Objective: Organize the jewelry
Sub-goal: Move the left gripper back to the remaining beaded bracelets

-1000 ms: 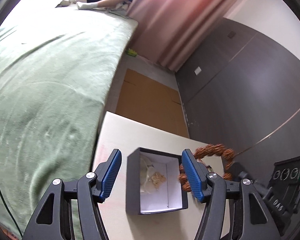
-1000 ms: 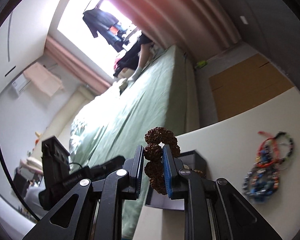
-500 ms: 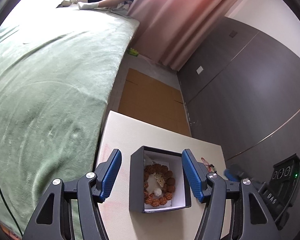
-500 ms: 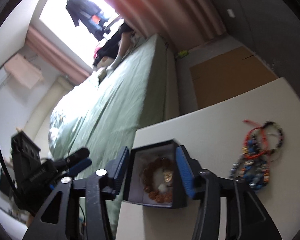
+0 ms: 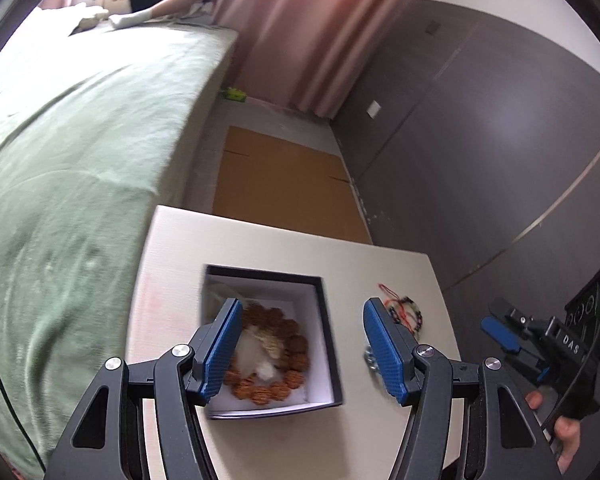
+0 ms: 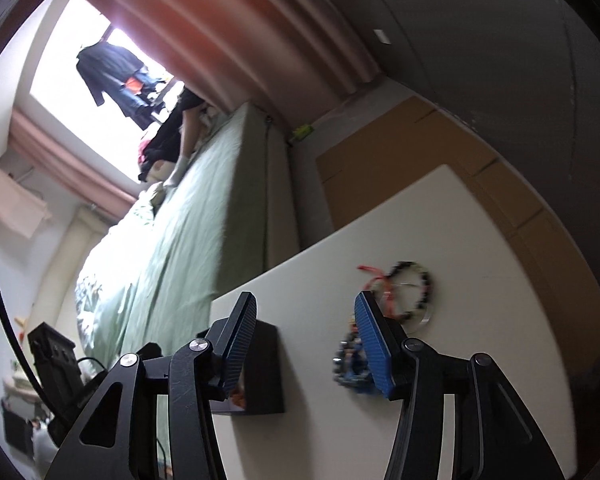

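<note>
A dark open box [image 5: 323, 308] with a white lining sits on the pale table [image 5: 180, 248]. A brown beaded bracelet [image 5: 296, 346] lies inside it around a pale trinket [image 5: 260, 354]. My left gripper [image 5: 300, 346] is open above the box, empty. A pile of colourful bracelets [image 5: 404, 314] lies right of the box; it also shows in the right wrist view [image 6: 410, 292]. My right gripper [image 6: 306, 344] is open and empty, hovering between the box [image 6: 266, 368] and the bracelets. It also shows at the right edge of the left wrist view [image 5: 540, 344].
A green bed [image 5: 72, 160] runs along the table's left side. Brown cardboard [image 5: 280, 184] lies on the floor beyond the table. Dark wardrobe doors [image 5: 480, 140] stand at the right, pink curtains [image 5: 300, 32] at the back.
My right gripper opened and let the brown bracelet drop into the box, then drew back to the right toward the bracelet pile. My left gripper shifted slightly right over the box.
</note>
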Demonstrator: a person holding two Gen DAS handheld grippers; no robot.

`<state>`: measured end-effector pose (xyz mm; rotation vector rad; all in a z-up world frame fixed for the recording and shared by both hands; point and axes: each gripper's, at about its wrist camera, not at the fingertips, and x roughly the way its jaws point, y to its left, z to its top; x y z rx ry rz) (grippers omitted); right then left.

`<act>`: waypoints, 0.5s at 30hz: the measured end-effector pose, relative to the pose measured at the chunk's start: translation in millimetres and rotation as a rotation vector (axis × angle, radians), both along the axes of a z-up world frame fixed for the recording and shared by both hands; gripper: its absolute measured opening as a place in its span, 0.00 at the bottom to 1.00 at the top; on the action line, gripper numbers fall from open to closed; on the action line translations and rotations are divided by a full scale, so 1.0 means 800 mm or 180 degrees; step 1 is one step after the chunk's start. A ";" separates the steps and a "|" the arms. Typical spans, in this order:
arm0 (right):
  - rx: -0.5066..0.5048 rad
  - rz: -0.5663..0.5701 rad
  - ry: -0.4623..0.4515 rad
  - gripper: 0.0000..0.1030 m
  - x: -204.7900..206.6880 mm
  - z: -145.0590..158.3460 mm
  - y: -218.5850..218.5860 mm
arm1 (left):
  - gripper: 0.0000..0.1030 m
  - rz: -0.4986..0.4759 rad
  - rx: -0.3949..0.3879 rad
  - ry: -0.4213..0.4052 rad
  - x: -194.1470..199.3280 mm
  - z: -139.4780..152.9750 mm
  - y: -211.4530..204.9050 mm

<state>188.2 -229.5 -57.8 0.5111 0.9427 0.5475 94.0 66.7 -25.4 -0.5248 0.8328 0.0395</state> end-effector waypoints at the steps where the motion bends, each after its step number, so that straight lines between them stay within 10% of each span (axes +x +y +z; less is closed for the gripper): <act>1: 0.0001 -0.0016 0.0023 0.51 0.001 -0.001 -0.005 | 0.62 -0.0044 0.0012 0.0005 0.003 -0.001 -0.008; 15: 0.0025 -0.0143 0.0404 0.65 0.009 -0.026 -0.061 | 0.61 -0.0679 0.0364 0.0064 0.033 -0.019 -0.121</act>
